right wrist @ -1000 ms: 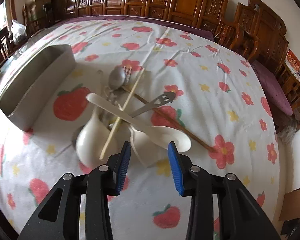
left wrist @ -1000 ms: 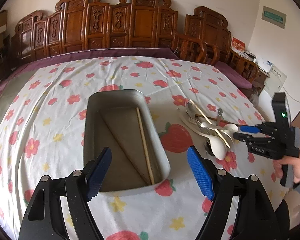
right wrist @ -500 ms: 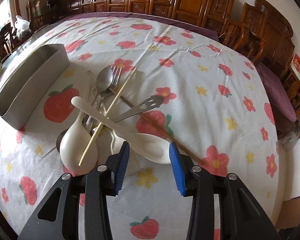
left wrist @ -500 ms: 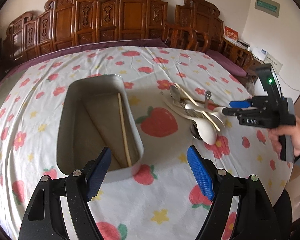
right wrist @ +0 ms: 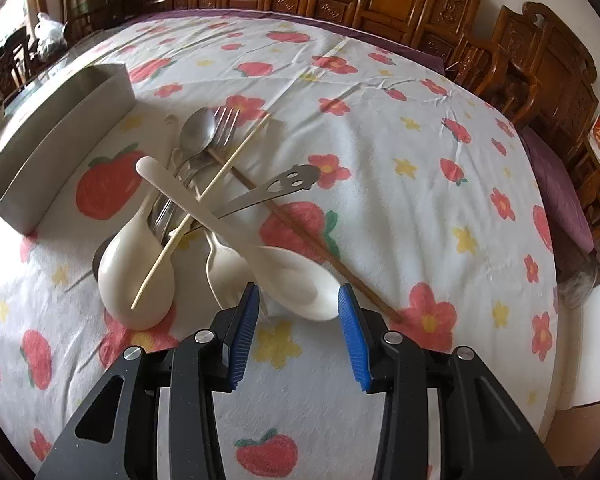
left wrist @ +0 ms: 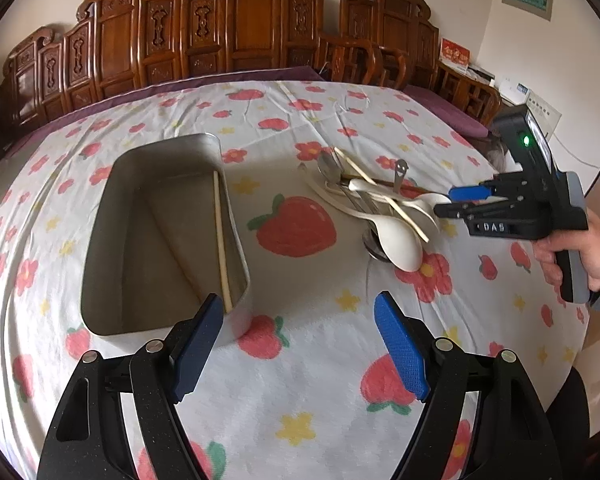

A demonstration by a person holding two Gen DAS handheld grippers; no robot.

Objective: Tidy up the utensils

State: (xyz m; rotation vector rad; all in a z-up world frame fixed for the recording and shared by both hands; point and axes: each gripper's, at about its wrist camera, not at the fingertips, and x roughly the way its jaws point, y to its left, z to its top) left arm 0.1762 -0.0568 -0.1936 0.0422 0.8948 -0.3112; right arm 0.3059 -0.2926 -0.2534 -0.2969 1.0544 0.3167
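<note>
A metal tray (left wrist: 112, 216) sits on the flowered tablecloth with one pale chopstick (left wrist: 221, 240) inside, along its right wall. My left gripper (left wrist: 298, 300) hovers open and empty near the tray's front right corner. To the right lies a pile of utensils (left wrist: 380, 208). The pile holds three cream spoons, a metal spoon (right wrist: 198, 130), a fork (right wrist: 226, 120), a smiley-faced metal utensil (right wrist: 292, 178), a pale chopstick (right wrist: 204, 208) and a dark chopstick (right wrist: 300, 228). My right gripper (right wrist: 299, 293) is half open, and the bowl of the top cream spoon (right wrist: 300, 276) lies between its fingertips, not clearly pinched.
Carved wooden chairs (left wrist: 240, 28) line the far side and right side of the table. The tablecloth drops off at the right edge (right wrist: 556, 320). The tray's side wall (right wrist: 60, 132) stands left of the pile. A hand (left wrist: 580, 252) holds the right gripper's handle.
My left gripper has drifted right and lower, so the tray sits further left in its view. The right gripper has edged forward, bringing the top cream spoon's bowl between its fingertips.
</note>
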